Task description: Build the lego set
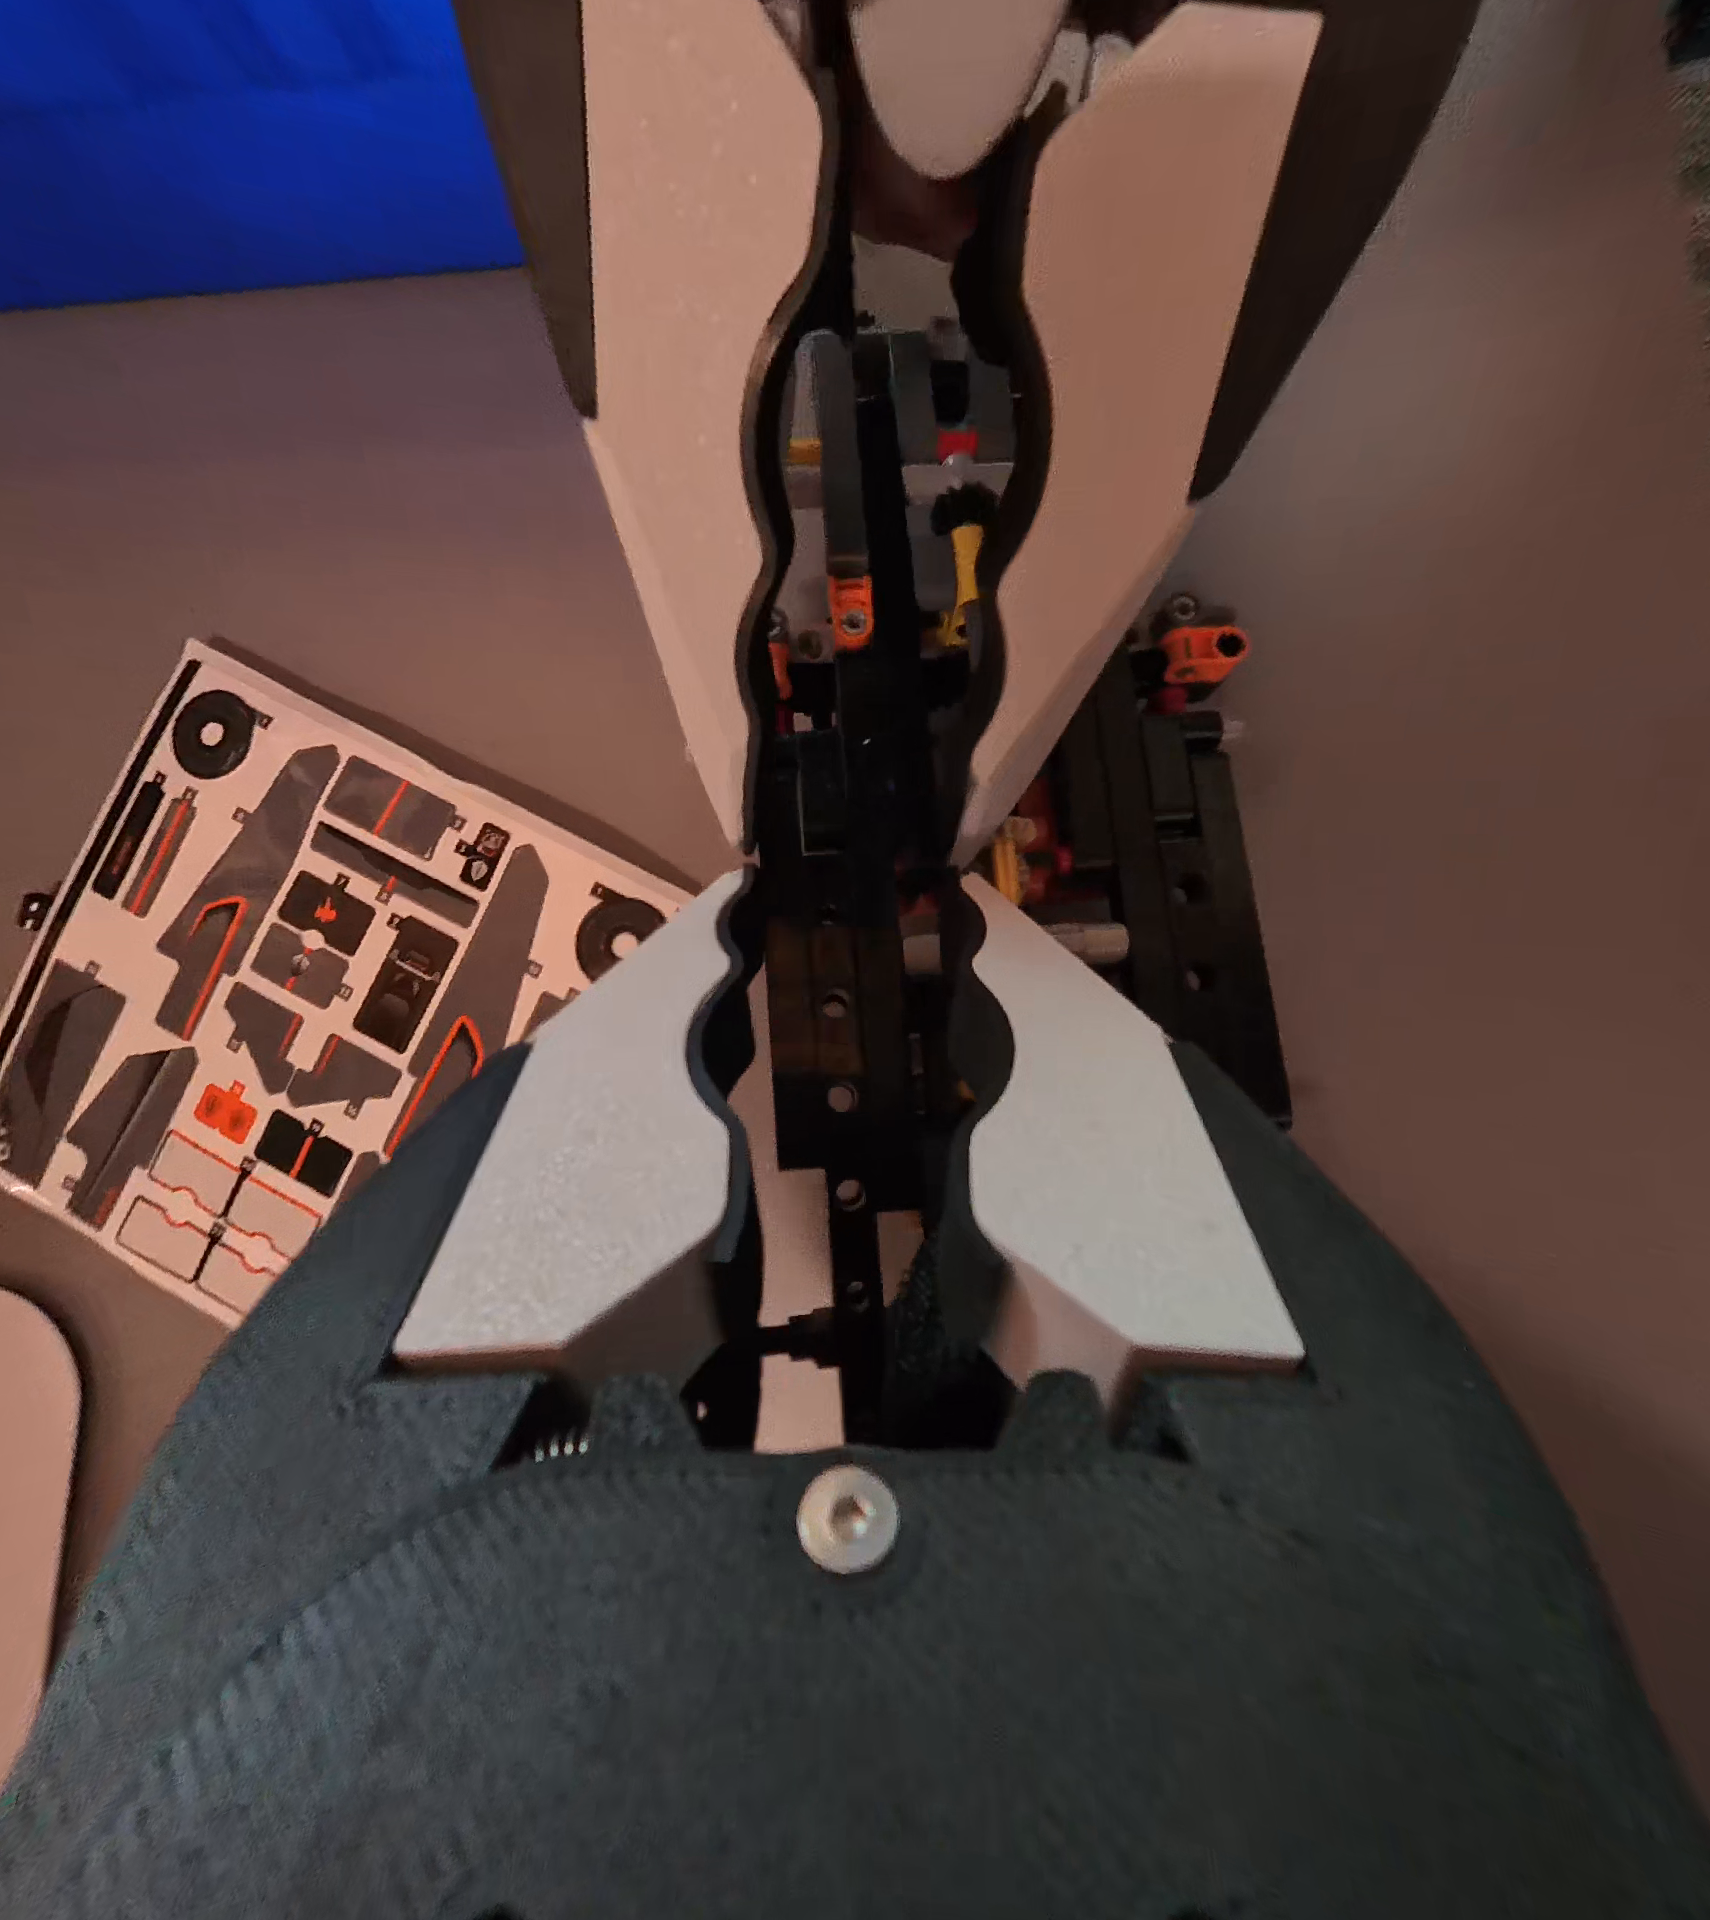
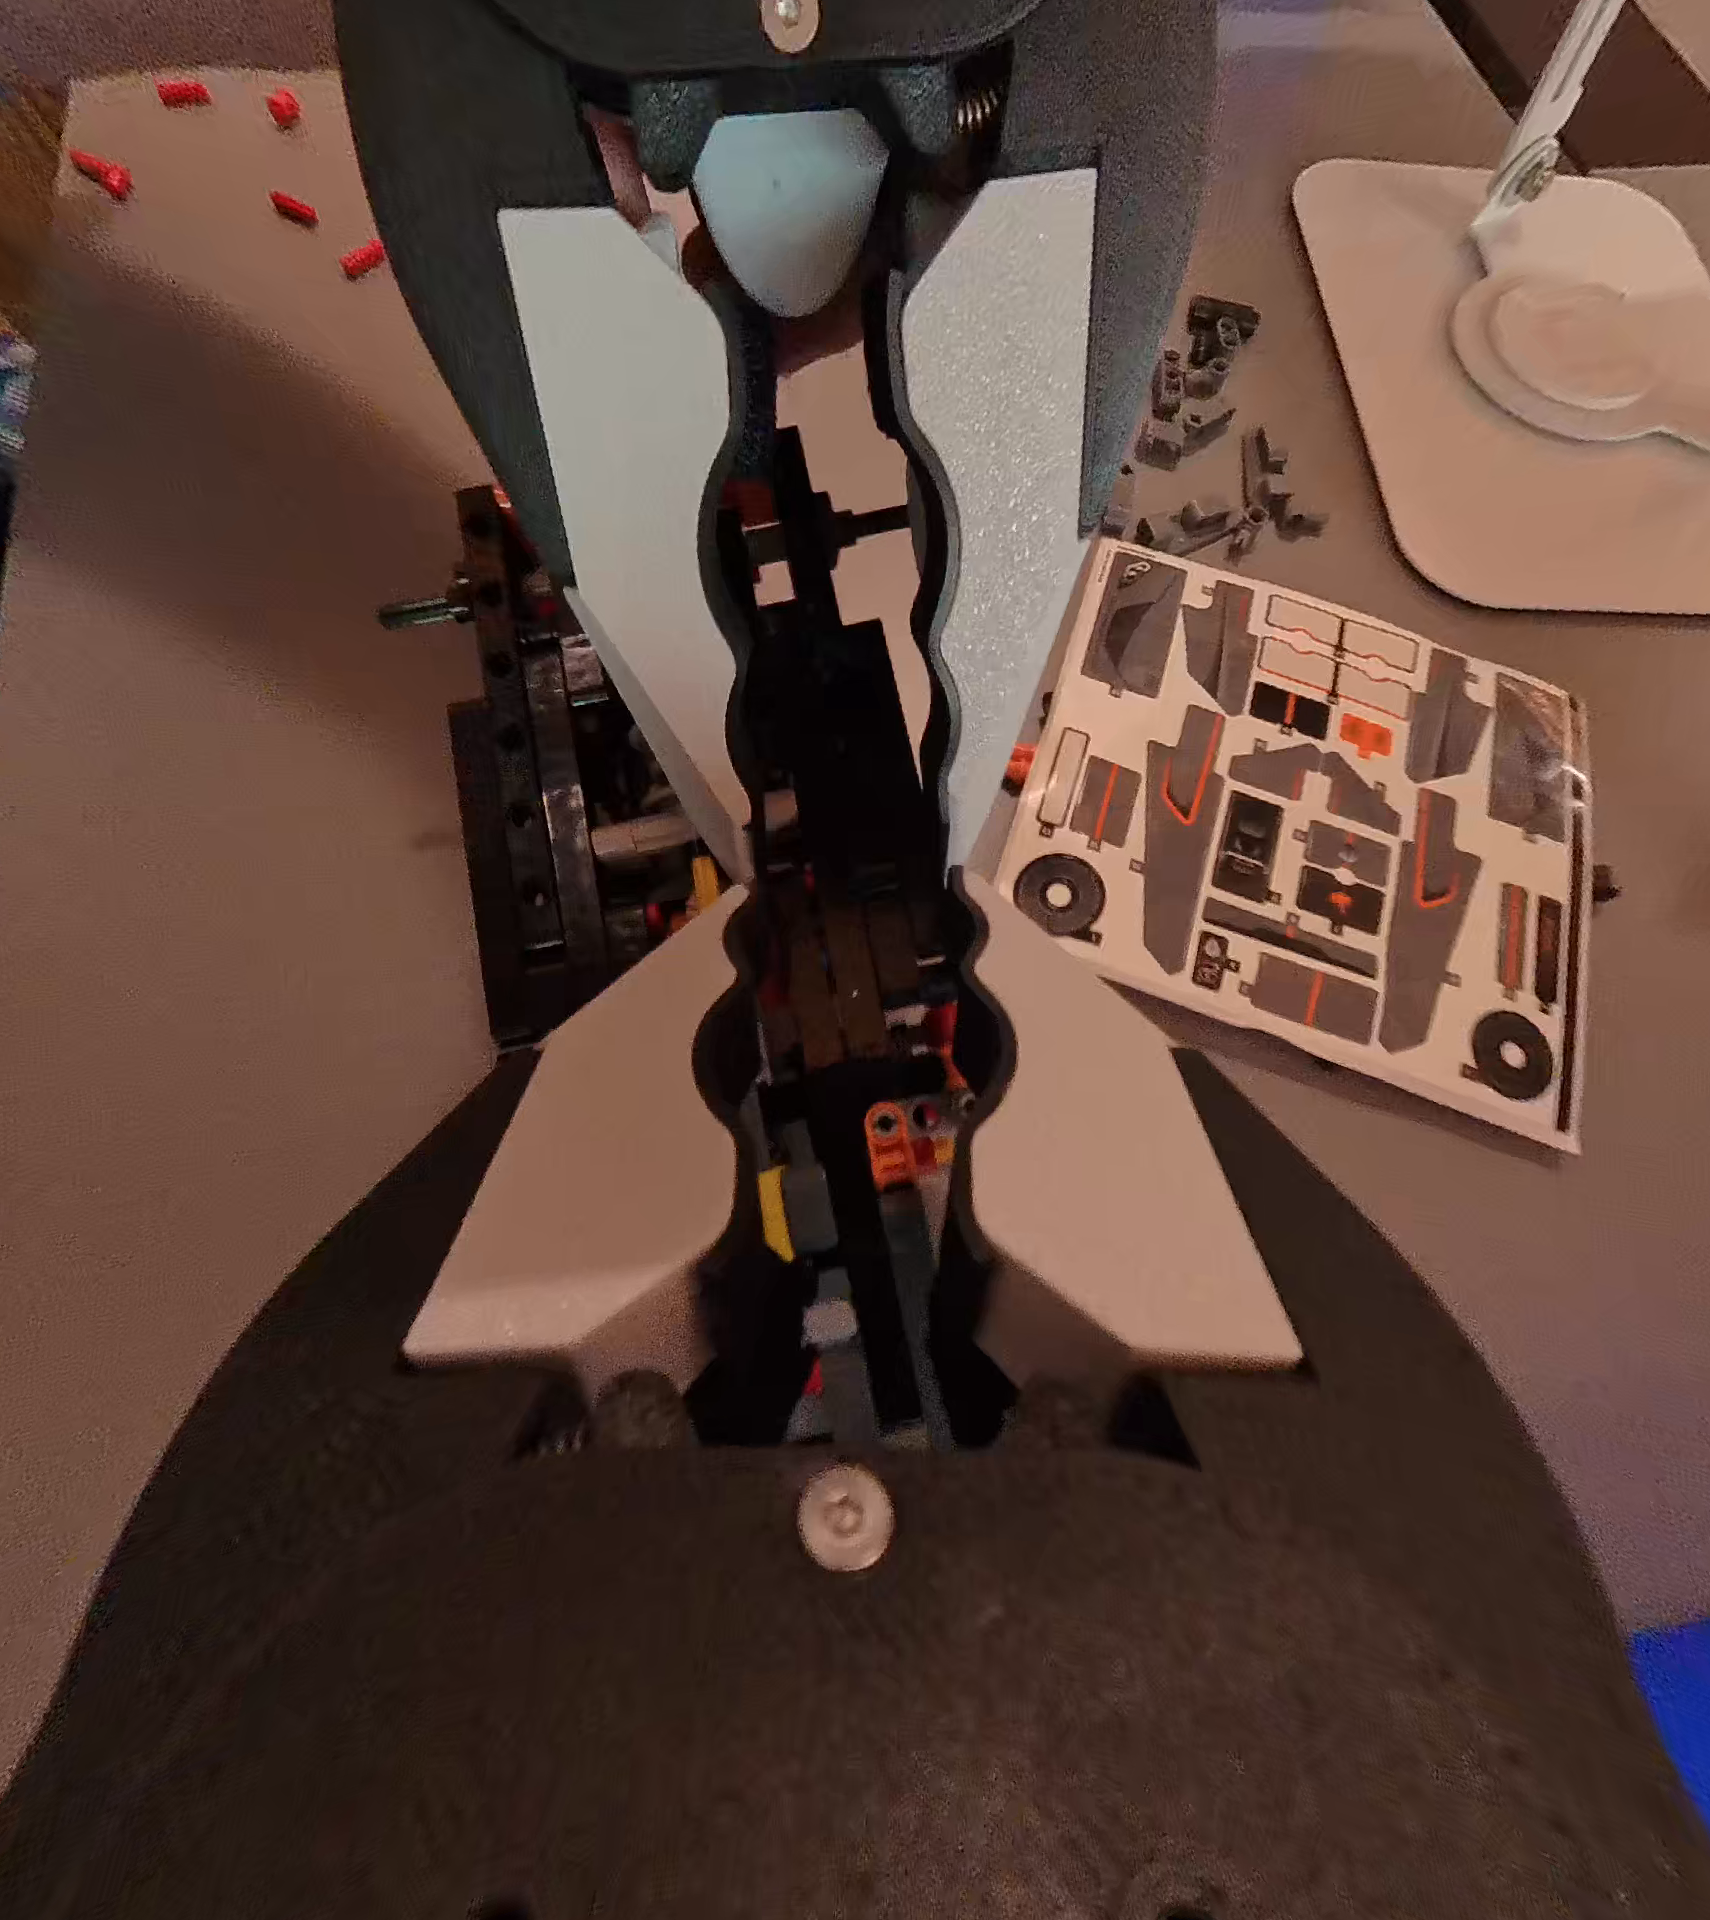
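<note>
A long black lego assembly [image 1: 835, 1049] with orange, yellow and grey parts runs between both grippers. In the left wrist view my left gripper [image 1: 856, 909] comes in from below and is shut on the near end of it. My right gripper [image 1: 861, 821] faces it from above, tip to tip, and is shut on the far end. The right wrist view shows the same hold mirrored: my right gripper [image 2: 851, 904] is below, my left gripper [image 2: 846, 842] above, and the assembly [image 2: 856, 987] lies between the white fingers [image 2: 581, 1195]. A wider black section [image 1: 1178, 831] sits beside the fingers over the table [image 2: 207, 935]; whether it is joined to the assembly is hidden.
A sticker sheet [image 1: 290, 987] lies flat on the grey table and also shows in the right wrist view [image 2: 1318, 842]. There are loose red pins [image 2: 295, 208], a pile of grey parts [image 2: 1209, 436], a white stand base [image 2: 1557, 436] and a blue patch [image 1: 155, 135]. The grippers are tip to tip, or close to it.
</note>
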